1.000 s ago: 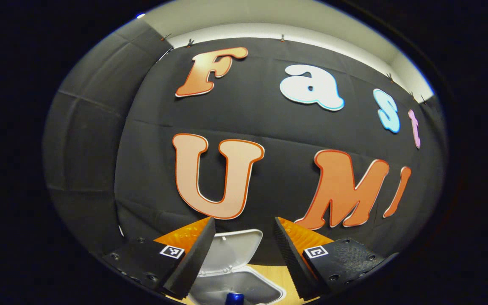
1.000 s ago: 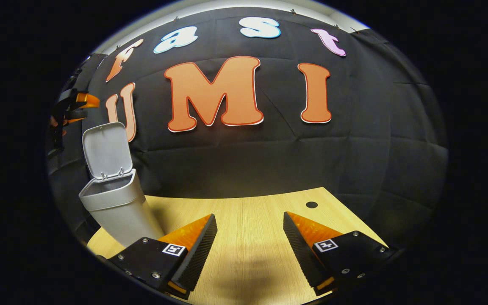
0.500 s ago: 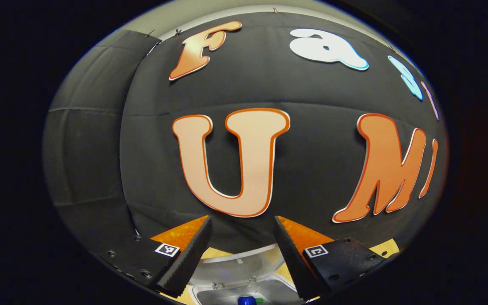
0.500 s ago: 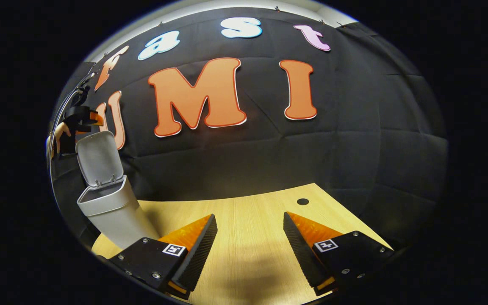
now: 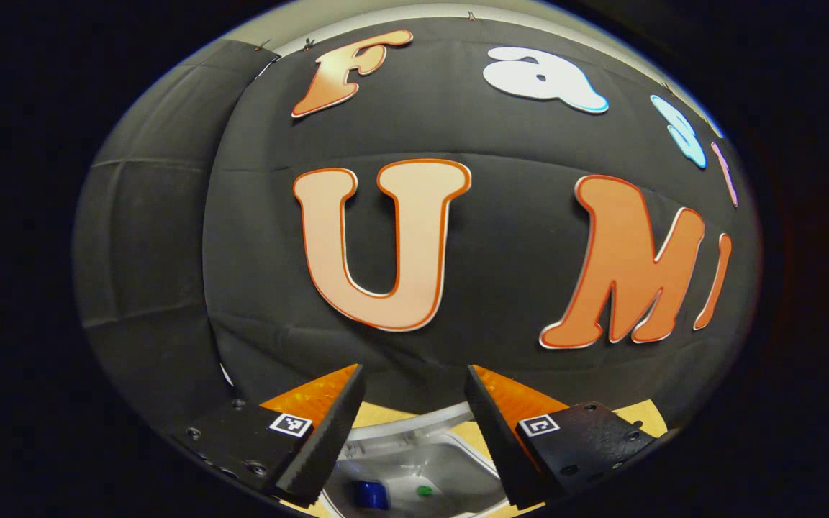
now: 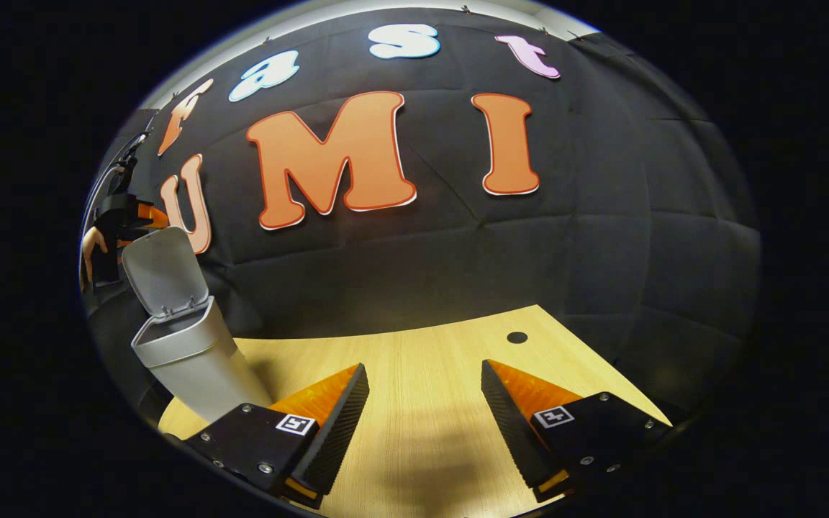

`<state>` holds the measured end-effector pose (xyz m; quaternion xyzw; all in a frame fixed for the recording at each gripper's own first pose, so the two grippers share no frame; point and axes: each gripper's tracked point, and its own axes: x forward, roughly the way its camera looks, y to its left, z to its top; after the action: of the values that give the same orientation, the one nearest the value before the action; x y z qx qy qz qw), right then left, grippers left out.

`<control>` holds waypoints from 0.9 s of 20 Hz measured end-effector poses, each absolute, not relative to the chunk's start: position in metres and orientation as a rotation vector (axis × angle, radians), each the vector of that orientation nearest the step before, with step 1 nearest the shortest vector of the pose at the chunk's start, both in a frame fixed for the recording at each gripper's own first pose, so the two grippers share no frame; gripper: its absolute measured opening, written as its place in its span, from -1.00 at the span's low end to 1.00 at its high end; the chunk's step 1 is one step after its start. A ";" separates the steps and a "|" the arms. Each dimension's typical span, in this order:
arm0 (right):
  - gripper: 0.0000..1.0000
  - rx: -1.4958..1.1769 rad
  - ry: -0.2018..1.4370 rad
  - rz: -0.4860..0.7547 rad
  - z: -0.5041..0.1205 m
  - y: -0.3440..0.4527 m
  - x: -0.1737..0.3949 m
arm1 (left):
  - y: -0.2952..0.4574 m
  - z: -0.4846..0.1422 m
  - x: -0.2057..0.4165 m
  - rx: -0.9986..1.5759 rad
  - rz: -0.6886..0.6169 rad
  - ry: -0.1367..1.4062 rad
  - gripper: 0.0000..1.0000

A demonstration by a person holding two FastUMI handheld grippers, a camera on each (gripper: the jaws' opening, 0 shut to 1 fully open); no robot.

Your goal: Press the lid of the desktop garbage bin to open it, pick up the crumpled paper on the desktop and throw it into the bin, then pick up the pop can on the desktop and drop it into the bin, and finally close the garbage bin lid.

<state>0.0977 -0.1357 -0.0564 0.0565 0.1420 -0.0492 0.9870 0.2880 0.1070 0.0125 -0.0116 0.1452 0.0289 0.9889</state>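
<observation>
The grey bin (image 6: pixel 191 363) stands at the table's left end with its lid (image 6: pixel 164 277) raised. My left gripper (image 6: pixel 150 214), held by a hand, hovers right at the lid's top edge. In the left gripper view, that gripper (image 5: pixel 414 374) is open and holds nothing; it looks down past the lid's rim (image 5: pixel 414 423) into the bin (image 5: pixel 458 460). The blue pop can (image 5: pixel 370 495) lies inside, beside a small green item (image 5: pixel 424 491). My right gripper (image 6: pixel 424 367) stands open and holds nothing, low over the wooden table (image 6: pixel 422 345), to the right of the bin.
A small round hole (image 6: pixel 517 337) sits in the tabletop toward the back right. The black cloth wall runs close behind the bin and along the table's far edge.
My left gripper has come down and forward to the raised lid's top edge, so its view now looks deeper into the bin. The right gripper has barely shifted.
</observation>
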 end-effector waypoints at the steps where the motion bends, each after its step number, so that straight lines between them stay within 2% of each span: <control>1: 0.89 0.118 0.289 -0.088 -0.056 -0.135 0.099 | 0.102 0.004 0.275 -0.030 0.056 0.301 0.75; 8: 0.88 0.097 0.304 -0.044 -0.054 -0.136 0.099 | 0.087 -0.080 0.213 -0.016 0.101 0.362 0.78; 11: 0.89 0.077 0.311 -0.037 -0.055 -0.139 0.096 | 0.093 -0.120 0.201 -0.004 0.146 0.430 0.83; 12: 0.89 0.075 0.316 -0.036 -0.056 -0.139 0.094 | 0.094 -0.128 0.198 0.023 0.155 0.447 0.90; 13: 0.89 0.073 0.318 -0.037 -0.057 -0.140 0.093 | 0.093 -0.134 0.195 0.039 0.154 0.461 0.91; 14: 0.88 0.073 0.321 -0.037 -0.058 -0.140 0.093 | 0.093 -0.132 0.194 0.060 0.156 0.443 1.00; 18: 0.89 0.073 0.335 -0.029 -0.061 -0.136 0.091 | 0.093 -0.133 0.195 0.086 0.178 0.379 0.94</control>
<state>0.0913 -0.1362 -0.0606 0.0364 0.1665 -0.0146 0.9853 0.1951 0.0927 -0.1326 0.0426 0.1881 0.0885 0.9772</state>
